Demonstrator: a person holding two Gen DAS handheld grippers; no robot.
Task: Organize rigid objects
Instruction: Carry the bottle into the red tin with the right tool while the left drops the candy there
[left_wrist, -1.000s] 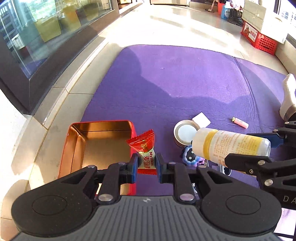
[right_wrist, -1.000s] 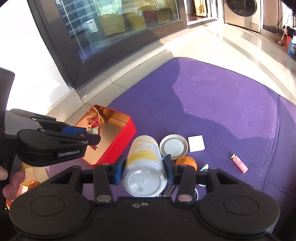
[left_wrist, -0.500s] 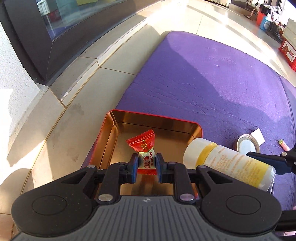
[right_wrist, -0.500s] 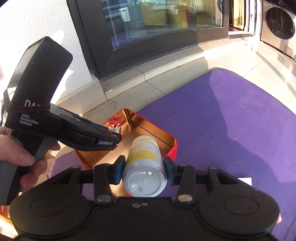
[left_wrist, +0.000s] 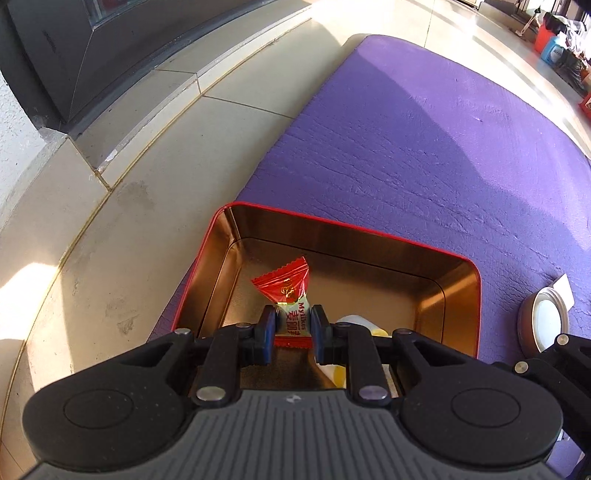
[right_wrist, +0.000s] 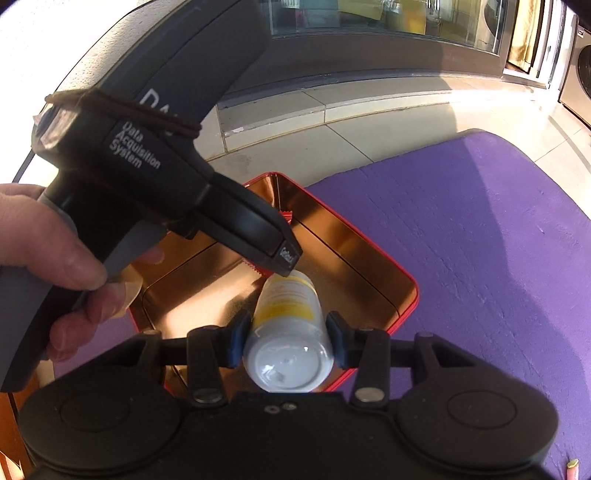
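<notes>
A red tin (left_wrist: 476, 291) with a gold inside sits at the near left corner of the purple mat (left_wrist: 443, 140). My left gripper (left_wrist: 293, 332) is shut on a red candy packet (left_wrist: 286, 291) and holds it over the tin's inside. My right gripper (right_wrist: 286, 341) is shut on a white bottle with a yellow label (right_wrist: 288, 317), its far end pointing down into the tin (right_wrist: 410, 295). The left gripper's body (right_wrist: 184, 177) hangs over the tin in the right wrist view, the candy mostly hidden behind it. The bottle's end shows under my left fingers (left_wrist: 354, 321).
A round jar lid (left_wrist: 543, 323) and a white card (left_wrist: 563, 288) lie on the mat right of the tin. A pink stick (right_wrist: 571, 469) lies at the near right. Tiled floor and a stone step run along the mat's left side, below a dark window frame.
Both grippers have moved left and forward over the tin, each still holding its object. The bottle has tipped down into the tin, under the left gripper.
</notes>
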